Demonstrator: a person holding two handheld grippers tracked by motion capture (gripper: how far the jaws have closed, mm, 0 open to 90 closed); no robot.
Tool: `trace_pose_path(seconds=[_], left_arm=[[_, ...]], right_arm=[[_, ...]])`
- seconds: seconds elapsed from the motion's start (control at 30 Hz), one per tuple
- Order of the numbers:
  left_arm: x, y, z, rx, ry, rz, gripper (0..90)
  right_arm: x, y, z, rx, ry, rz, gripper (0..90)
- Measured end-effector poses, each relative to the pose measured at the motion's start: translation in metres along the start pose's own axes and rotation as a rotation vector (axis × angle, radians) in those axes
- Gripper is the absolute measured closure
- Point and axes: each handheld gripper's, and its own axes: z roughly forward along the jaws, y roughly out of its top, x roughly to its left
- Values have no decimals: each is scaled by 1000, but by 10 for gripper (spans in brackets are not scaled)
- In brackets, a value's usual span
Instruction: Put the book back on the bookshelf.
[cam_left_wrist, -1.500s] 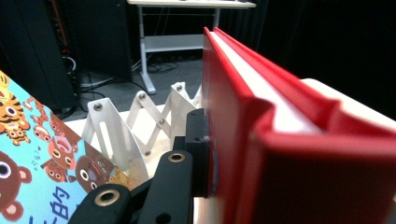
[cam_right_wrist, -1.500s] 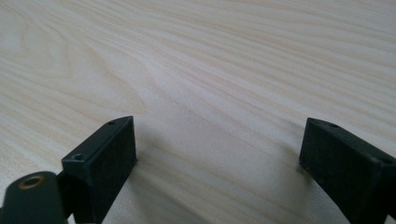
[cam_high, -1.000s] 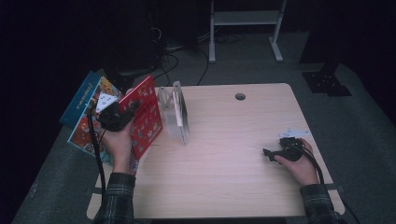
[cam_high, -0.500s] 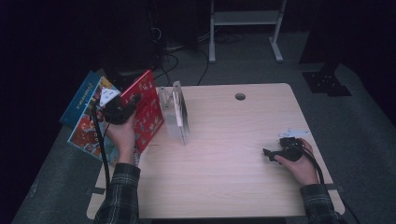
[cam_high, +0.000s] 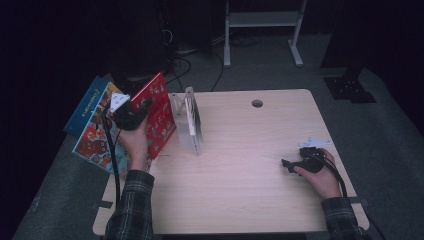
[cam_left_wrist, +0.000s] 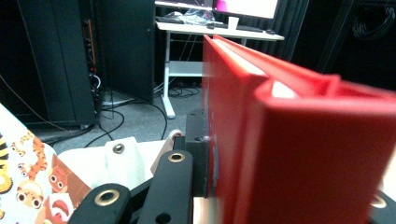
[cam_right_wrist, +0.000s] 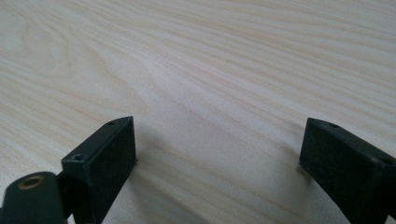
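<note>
clear rack (cam_high: 192, 122) beside red book (cam_high: 159, 114)

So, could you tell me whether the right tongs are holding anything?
No, the right tongs stand open over the bare wooden table, with nothing between them.

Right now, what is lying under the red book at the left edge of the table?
Under the red book, which the left gripper holds tilted, lie picture books overhanging the table. How many are in the pile is hidden.
</note>
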Motion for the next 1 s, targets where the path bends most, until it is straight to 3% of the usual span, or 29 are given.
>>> trace_pose_path(seconds=[0.3, 0.63, 0.83, 1.0], left_arm=[[3, -9, -9, 1, 1, 3, 791], [3, -10, -10, 47, 7, 1, 777], [5, -11, -12, 78, 15, -12, 646], [5, -9, -19, 61, 13, -23, 540]], right_arm=[[0, 0, 0, 0, -1, -2, 98], [0, 0, 0, 1, -2, -3, 99], [1, 0, 0, 0, -1, -2, 99], [1, 0, 0, -1, -1, -3, 99]])
